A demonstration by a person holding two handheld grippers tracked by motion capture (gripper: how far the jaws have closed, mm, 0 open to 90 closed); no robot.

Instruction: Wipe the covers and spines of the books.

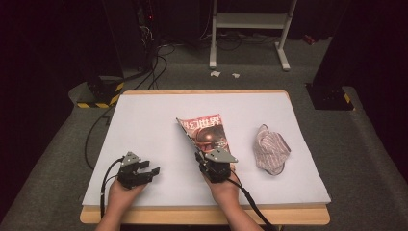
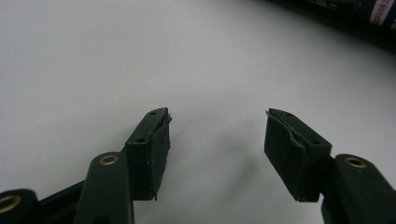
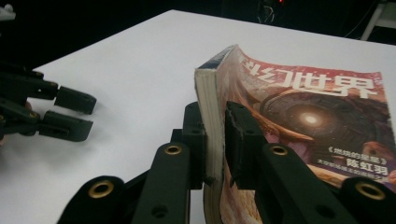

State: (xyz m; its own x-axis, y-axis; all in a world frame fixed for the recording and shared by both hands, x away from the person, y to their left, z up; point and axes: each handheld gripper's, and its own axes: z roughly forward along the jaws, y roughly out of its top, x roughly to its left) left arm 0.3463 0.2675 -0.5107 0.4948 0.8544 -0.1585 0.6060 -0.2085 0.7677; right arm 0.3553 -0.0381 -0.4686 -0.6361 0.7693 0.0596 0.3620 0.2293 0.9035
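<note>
Right gripper [image 3: 215, 140] pinches the magazine [image 1: 208, 134] at its near edge, mid-table, w/ the spine side tilted up off the white sheet [image 1: 144, 125]; left gripper [image 2: 215, 140] sits wide open, empty, near the table's left front. We judge the grip thin: pads bite only the page edges, so the mag could slip out or fan open & flop toward the striped cloth [image 1: 270, 149] nearby.
</note>
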